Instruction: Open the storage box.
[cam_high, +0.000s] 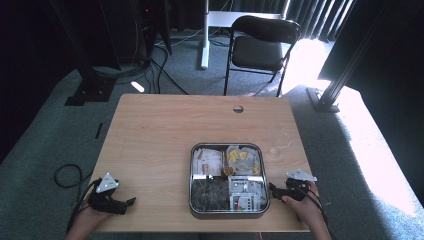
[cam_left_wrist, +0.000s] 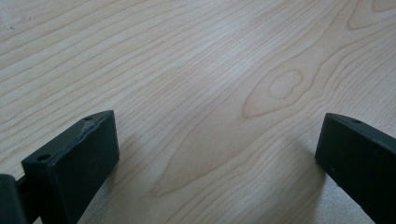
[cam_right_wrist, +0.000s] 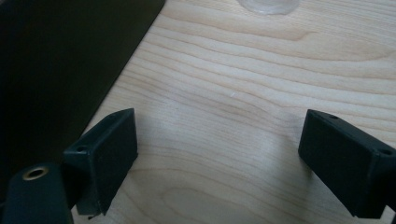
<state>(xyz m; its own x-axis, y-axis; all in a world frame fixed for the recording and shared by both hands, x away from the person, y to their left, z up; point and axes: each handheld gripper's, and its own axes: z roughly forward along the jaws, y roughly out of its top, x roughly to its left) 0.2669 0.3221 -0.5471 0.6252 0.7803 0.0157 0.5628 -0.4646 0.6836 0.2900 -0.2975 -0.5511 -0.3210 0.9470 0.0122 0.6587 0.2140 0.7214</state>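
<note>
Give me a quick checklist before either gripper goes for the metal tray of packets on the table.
1. Left gripper open, nothing between the jaws: ok.
2. Right gripper open, nothing between the jaws: ok.
3. Metal tray flat on the table, fully on its surface: ok.
4. Right gripper beside the tray's right edge, not touching it: ok.
5. Left gripper near the tray: not ok, it sits at the table's left corner.
6. Packets loose or stuck together: cannot tell.

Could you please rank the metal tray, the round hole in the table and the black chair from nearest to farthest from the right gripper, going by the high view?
From the right gripper:
1. Metal tray, right beside it, toward the table's middle.
2. Round hole, near the table's far edge.
3. Black chair, on the floor beyond the table.
</note>
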